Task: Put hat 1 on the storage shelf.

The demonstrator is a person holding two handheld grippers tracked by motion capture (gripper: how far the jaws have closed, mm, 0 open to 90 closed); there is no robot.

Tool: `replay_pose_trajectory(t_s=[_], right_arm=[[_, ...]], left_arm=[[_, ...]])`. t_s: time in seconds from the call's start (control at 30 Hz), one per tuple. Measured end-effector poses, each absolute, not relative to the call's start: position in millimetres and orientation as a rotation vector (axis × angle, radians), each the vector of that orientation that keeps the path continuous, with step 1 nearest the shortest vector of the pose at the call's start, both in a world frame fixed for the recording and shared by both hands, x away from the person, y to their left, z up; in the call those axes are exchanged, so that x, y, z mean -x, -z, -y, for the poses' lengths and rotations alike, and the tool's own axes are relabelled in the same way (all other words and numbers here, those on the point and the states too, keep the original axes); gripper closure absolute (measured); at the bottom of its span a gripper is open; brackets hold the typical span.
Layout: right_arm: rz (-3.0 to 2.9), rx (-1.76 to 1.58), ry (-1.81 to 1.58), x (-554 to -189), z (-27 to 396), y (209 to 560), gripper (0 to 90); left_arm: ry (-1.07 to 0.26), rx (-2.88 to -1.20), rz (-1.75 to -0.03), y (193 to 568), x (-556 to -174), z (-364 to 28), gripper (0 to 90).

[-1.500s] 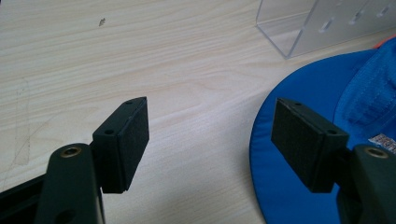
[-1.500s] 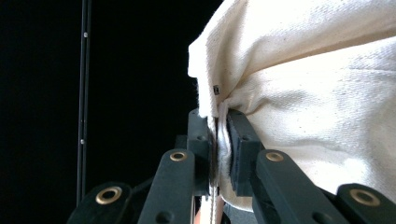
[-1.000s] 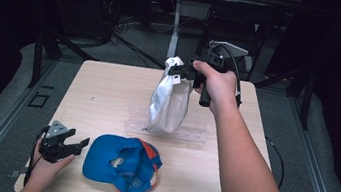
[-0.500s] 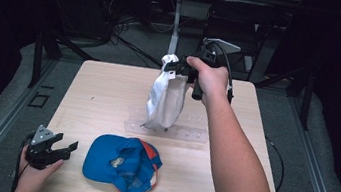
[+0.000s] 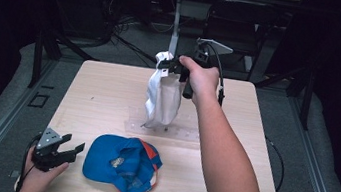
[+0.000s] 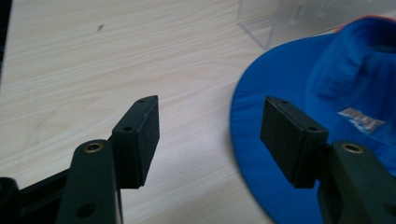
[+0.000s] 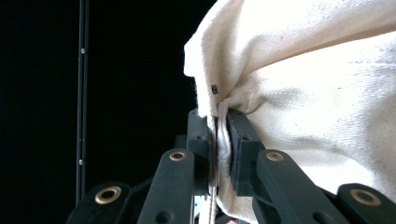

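While the right gripper (image 5: 166, 66) pinches the top edge of a white cloth bag (image 5: 162, 100), its jaws clamp tight on the fabric, as the right gripper view shows with the cream cloth (image 7: 303, 84) squeezed between the black pads. That bag hangs above the pale wooden table (image 5: 107, 97), toward twelve o'clock, its bottom reaching a clear plastic stand (image 5: 163, 131) at the table's middle. At about seven o'clock the left gripper (image 5: 73, 147) rests low at the table's near edge, its jaws wide apart with nothing between them, having just been closing a little. Just beside it, at six o'clock, lies a blue cap with orange trim (image 5: 123, 165).
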State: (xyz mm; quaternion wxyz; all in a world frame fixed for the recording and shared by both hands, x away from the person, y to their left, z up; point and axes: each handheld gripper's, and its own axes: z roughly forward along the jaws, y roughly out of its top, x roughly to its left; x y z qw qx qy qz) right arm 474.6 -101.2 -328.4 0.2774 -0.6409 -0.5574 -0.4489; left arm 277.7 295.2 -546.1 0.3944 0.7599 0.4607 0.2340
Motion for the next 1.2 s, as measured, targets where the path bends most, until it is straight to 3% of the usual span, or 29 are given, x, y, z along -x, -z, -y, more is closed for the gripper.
replay_pose_trajectory(t_s=[0.27,0.57,0.93,1.1,1.2], right_arm=[[1.501,1.696,1.196,-473,98,339,81.1],[1.51,1.687,1.203,-469,104,340,81.0],[1.517,1.68,1.199,-466,106,339,81.0],[1.505,1.675,1.209,-465,106,340,80.8],[1.503,1.671,1.205,-464,107,342,80.7]], left_arm=[[-0.557,-1.982,-1.056,532,-278,-268,40.5],[-0.566,-2.035,-0.872,508,-302,-191,40.7],[-0.541,-2.056,-0.806,495,-320,-136,42.1],[-0.599,-2.092,-0.784,494,-329,-113,42.1],[-0.612,-2.098,-0.792,494,-331,-109,47.1]])
